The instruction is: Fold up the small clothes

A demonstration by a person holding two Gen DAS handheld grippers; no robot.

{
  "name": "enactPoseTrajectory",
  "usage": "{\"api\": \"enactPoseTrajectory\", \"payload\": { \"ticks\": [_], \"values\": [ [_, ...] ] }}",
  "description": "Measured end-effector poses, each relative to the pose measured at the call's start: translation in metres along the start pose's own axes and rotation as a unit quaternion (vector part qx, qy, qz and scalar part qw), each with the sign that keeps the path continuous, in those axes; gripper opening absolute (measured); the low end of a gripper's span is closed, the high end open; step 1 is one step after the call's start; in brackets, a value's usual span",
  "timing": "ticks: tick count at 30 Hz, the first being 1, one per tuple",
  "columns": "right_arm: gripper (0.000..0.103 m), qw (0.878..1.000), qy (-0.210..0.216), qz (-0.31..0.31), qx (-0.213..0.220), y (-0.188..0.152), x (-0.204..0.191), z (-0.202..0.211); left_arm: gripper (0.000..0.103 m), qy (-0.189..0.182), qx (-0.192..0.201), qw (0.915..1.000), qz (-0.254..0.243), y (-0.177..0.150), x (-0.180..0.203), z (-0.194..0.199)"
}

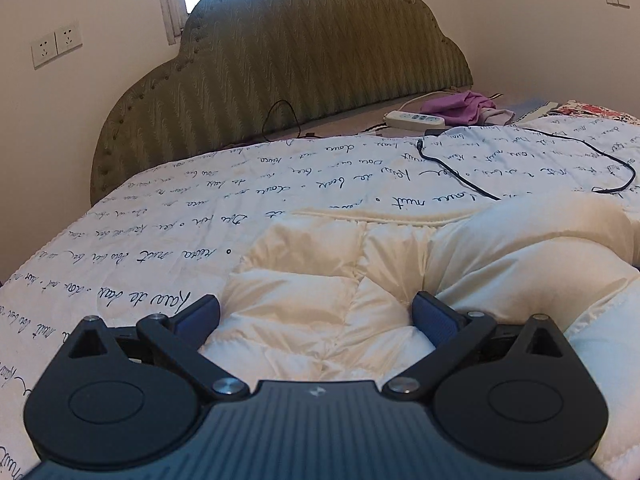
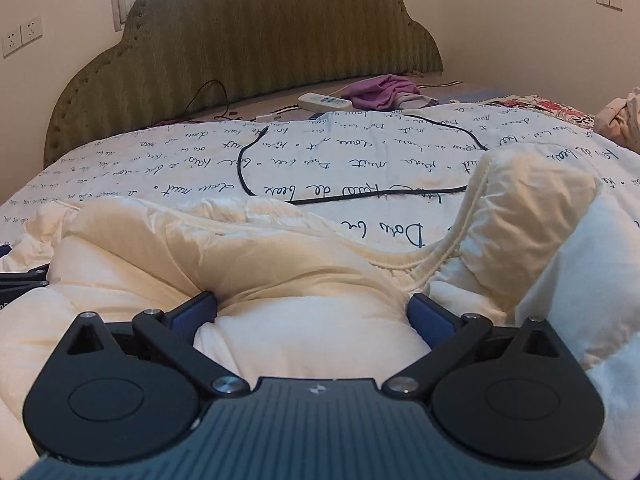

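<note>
A cream quilted puffer jacket (image 1: 312, 256) lies rumpled on the bed, its padded body right under both grippers. My left gripper (image 1: 316, 300) is open, its blue fingers wide apart with a bulge of the jacket's padding between them. In the right wrist view the jacket (image 2: 240, 248) spreads from the left edge to a puffed sleeve (image 2: 532, 200) standing up at the right. My right gripper (image 2: 312, 299) is open as well, fingers spread around a fold of the jacket near its corded hem. A dark part of the left gripper (image 2: 20, 280) shows at the left edge.
The bed has a white quilt with black script (image 1: 160, 240). A black cable (image 2: 240, 168) loops across it beyond the jacket. A power strip (image 2: 324, 101) and a purple garment (image 2: 380, 90) lie by the green headboard (image 2: 260, 32). Pink cloth (image 2: 620, 120) sits at the far right.
</note>
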State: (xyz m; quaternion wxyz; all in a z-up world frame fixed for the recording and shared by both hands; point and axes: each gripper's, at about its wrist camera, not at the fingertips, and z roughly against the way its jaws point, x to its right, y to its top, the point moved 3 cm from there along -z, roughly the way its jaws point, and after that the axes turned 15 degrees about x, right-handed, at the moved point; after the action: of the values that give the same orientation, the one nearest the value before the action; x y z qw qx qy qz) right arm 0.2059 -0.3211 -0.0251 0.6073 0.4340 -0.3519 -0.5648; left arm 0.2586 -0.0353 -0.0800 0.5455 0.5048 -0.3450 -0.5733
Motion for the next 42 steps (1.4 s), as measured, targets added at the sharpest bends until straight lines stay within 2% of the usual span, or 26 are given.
{"api": "enactPoseTrajectory", "payload": {
  "ticks": [17, 20, 22, 23, 25, 27, 29, 32, 34, 36, 38, 40, 41, 42],
  "values": [
    [0.101, 1.000, -0.014, 0.014, -0.008, -0.004, -0.004, -0.008, 0.103, 0.002, -0.003, 0.9998, -0.018, -0.004, 0.007, -0.006],
    [0.096, 0.999, -0.016, -0.032, -0.010, 0.014, 0.005, 0.023, 0.103, -0.006, -0.006, 0.9994, -0.032, 0.009, 0.001, 0.003],
    [0.101, 0.997, 0.005, -0.075, 0.027, 0.031, 0.019, 0.063, 0.103, 0.004, 0.028, 0.9994, -0.018, 0.027, -0.006, 0.022],
    [0.102, 0.995, 0.011, -0.085, 0.049, 0.038, 0.030, 0.086, 0.103, -0.005, 0.046, 0.9989, -0.003, 0.038, -0.008, 0.033],
    [0.103, 0.995, -0.019, -0.078, 0.067, 0.045, 0.057, 0.122, 0.103, -0.050, 0.061, 0.9966, 0.024, 0.059, -0.003, 0.049],
    [0.103, 0.994, -0.054, -0.076, 0.055, 0.040, 0.088, 0.141, 0.103, -0.113, 0.050, 0.9920, 0.024, 0.076, 0.018, 0.057],
    [0.103, 0.991, -0.062, -0.113, 0.023, 0.025, 0.123, 0.146, 0.103, -0.147, 0.037, 0.9884, 0.005, 0.082, 0.047, 0.056],
    [0.103, 0.974, -0.061, -0.215, -0.032, -0.006, 0.164, 0.137, 0.103, -0.131, 0.025, 0.9906, -0.030, 0.073, 0.087, 0.043],
    [0.103, 0.964, -0.056, -0.256, -0.044, -0.022, 0.177, 0.129, 0.103, -0.117, -0.009, 0.9919, -0.050, 0.060, 0.105, 0.025],
    [0.103, 0.959, -0.052, -0.274, -0.050, -0.034, 0.182, 0.119, 0.103, -0.111, -0.042, 0.9916, -0.052, 0.042, 0.114, 0.010],
    [0.102, 0.958, -0.030, -0.283, -0.039, -0.038, 0.182, 0.111, 0.103, -0.101, -0.023, 0.9937, -0.043, 0.029, 0.114, 0.009],
    [0.100, 0.956, -0.018, -0.289, -0.036, -0.037, 0.182, 0.106, 0.103, -0.089, -0.004, 0.9935, -0.072, 0.021, 0.122, 0.012],
    [0.096, 0.957, -0.016, -0.288, -0.035, -0.036, 0.182, 0.104, 0.103, -0.084, 0.003, 0.9928, -0.086, 0.019, 0.125, 0.013],
    [0.084, 0.958, -0.014, -0.285, -0.036, -0.034, 0.179, 0.102, 0.103, -0.082, 0.007, 0.9924, -0.092, 0.017, 0.127, 0.014]
  ]
}}
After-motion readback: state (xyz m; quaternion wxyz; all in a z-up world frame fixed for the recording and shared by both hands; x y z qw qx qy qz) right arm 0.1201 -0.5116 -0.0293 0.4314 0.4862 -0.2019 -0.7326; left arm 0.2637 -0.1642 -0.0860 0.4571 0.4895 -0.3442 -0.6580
